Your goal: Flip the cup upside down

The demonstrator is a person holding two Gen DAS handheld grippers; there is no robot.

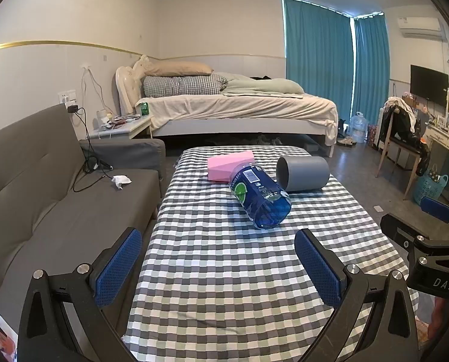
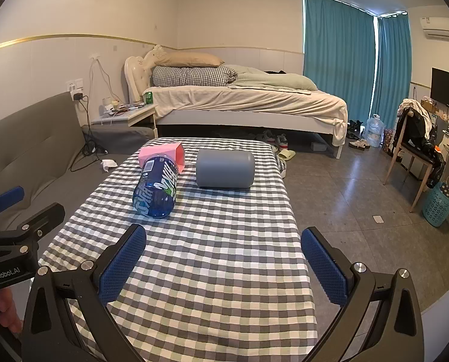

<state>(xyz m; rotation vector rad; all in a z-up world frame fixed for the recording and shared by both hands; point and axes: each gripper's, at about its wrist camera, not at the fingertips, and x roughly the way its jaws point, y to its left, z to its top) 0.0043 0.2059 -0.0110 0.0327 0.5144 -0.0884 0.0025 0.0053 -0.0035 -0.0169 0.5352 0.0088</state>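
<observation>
Right wrist view — smooth grey cylindrical cup (image 2: 224, 168) lying sideways on checkered cloth (image 2: 212, 241).

so the cup (image 1: 303, 173) is lying on its side on the table (image 1: 224, 271), toward the far end, mouth facing the sofa (image 1: 43, 196) side. the bottle (image 1: 259, 196) is also on its side just left of it and a bit nearer, its far end resting against the box (image 1: 224, 166) behind it. sofa runs along the table's left, bed (image 1: 239, 105) sits beyond the far end, chair (image 1: 402, 138) off to the right
</observation>
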